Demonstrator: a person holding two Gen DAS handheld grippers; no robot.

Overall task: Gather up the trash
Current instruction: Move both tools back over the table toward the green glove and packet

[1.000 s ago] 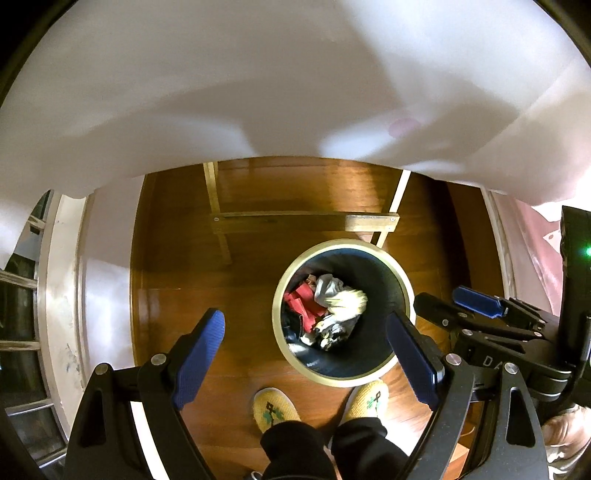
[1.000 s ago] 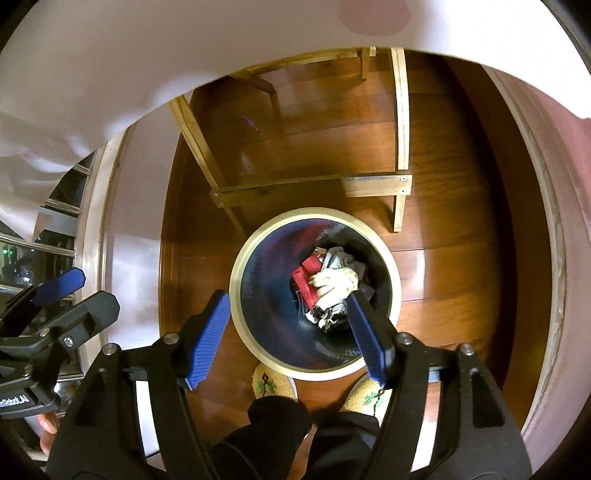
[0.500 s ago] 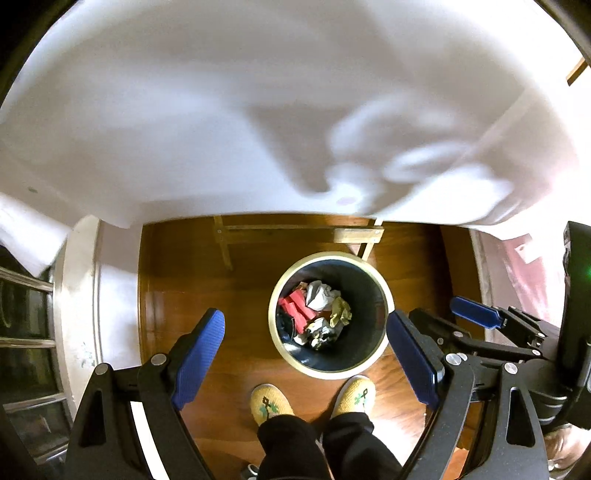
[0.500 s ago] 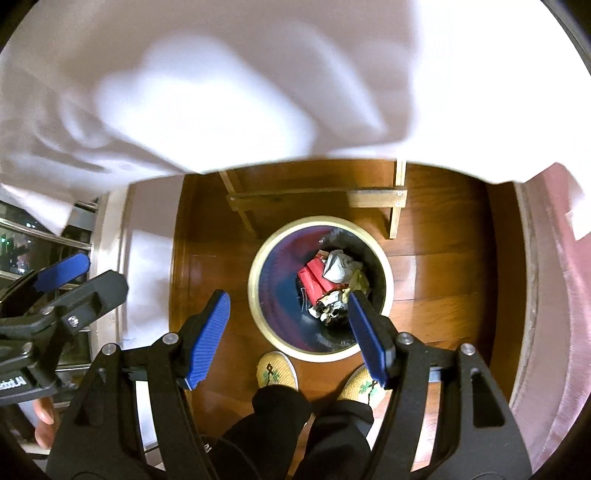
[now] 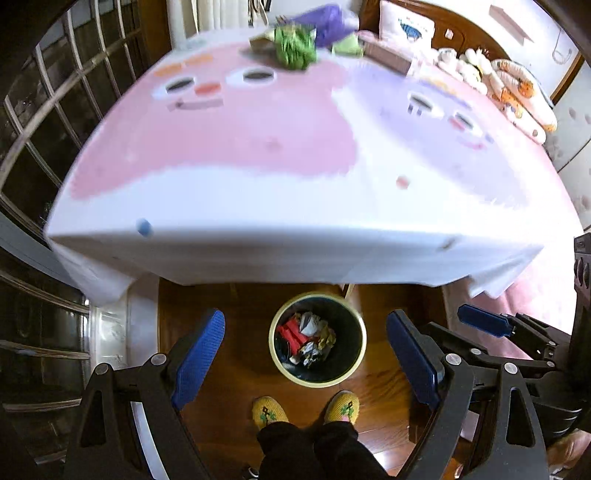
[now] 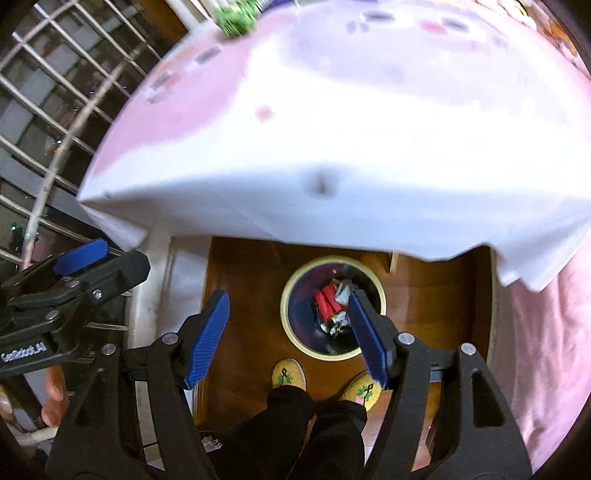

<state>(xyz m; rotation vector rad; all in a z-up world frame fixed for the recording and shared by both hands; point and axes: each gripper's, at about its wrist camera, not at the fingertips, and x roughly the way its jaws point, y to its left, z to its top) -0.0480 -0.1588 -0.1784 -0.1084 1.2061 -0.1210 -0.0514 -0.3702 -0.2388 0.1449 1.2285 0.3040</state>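
Window: dark glass panes with a white grid [image 5: 33, 122] fill the far left side of both views.

Left gripper [image 5: 306, 362]: its two blue pads are wide apart and nothing is between them. It hangs in the air over the wood floor [image 5: 229, 354], on the near side of the table. In the right wrist view it shows at the left edge [image 6: 79, 256].

Table: a pink, purple and white cloth [image 5: 258, 155] with cartoon faces covers it. The cloth hangs over the near edge.

Trash on the table: a crumpled green wrapper [image 5: 293, 50] sits at the far end of the cloth, next to a purple bag [image 5: 328, 22] and other blurry bits. It is well away from both grippers.

Trash can [image 5: 275, 354]: a round dark bin with a pale yellow rim stands on the floor, partly under the near edge of the table. Inside lie a red packet [image 5: 291, 330] and crumpled paper [image 5: 310, 321].

Feet: two yellow slippers [image 5: 267, 411] stand just in front of the bin, with black trouser legs [image 5: 314, 450] above them.

Right gripper [image 6: 290, 336]: its blue pads are also spread open and it carries nothing. It points down toward the bin.

Bed: a pink blanket [image 5: 543, 295] and a pile of soft toys [image 5: 517, 88] sit on the right side.
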